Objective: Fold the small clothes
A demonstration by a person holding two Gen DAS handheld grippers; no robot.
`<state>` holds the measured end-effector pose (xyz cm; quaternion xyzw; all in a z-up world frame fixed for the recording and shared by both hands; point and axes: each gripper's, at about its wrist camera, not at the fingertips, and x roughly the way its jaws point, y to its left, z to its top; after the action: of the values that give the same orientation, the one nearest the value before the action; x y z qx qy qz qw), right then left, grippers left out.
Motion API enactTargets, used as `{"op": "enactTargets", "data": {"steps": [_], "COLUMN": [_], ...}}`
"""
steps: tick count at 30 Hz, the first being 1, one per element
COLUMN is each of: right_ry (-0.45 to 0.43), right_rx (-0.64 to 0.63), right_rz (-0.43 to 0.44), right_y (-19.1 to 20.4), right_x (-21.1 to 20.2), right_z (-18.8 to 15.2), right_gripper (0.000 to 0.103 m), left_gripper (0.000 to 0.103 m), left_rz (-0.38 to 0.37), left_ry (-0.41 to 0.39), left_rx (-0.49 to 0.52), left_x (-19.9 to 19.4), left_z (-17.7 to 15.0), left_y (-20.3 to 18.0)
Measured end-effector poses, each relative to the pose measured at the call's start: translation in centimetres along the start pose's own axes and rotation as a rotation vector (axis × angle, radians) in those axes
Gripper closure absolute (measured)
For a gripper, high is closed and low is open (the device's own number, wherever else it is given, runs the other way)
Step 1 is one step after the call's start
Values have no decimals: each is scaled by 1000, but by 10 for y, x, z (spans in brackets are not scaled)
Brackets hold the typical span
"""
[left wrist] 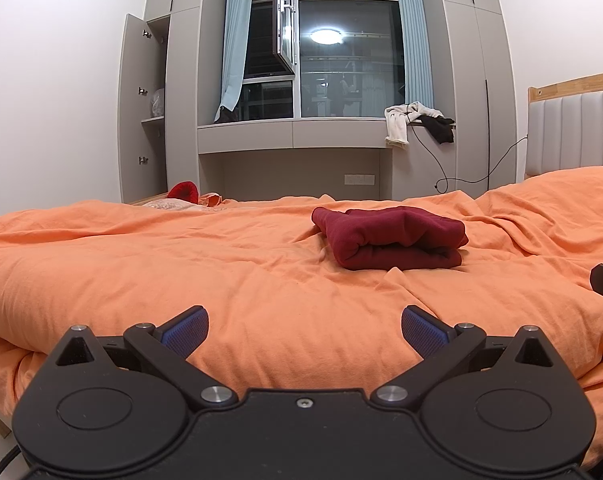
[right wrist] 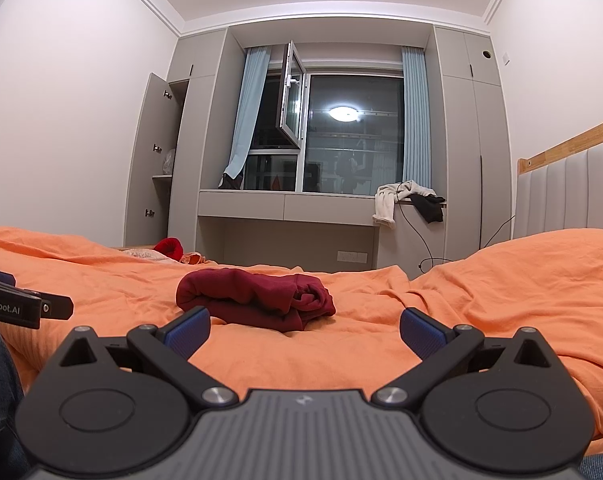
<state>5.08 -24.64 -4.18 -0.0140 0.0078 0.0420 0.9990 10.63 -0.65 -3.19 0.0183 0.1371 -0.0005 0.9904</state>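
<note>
Both grippers spread wide, nothing held: left gripper, right gripper. Red garment folded on orange bed, 1 o'clock from left. Looks done; if tidying, press the loose end w/o unrolling.

The dark red garment is looking like soft matt knit cloth, lying on a creased orange cotton-like duvet, while the left gripper is showing matt black plastic, dimpled blue pads and bright metal rivets.
</note>
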Motion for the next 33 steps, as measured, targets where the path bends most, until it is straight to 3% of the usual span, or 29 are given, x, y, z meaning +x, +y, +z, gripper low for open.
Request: {"op": "enactTargets", "data": {"steps": [33], "right_ry": [-7], "right_rx": [1], "right_rz": [-4], "right_y": [-6], "right_x": [3], "right_z": [-5], "right_gripper": [0], "left_gripper": [0], "left_rz": [0], "left_ry": [4], "left_rx": [0], "left_x": [0], "left_z": [0], "left_y": [1]}}
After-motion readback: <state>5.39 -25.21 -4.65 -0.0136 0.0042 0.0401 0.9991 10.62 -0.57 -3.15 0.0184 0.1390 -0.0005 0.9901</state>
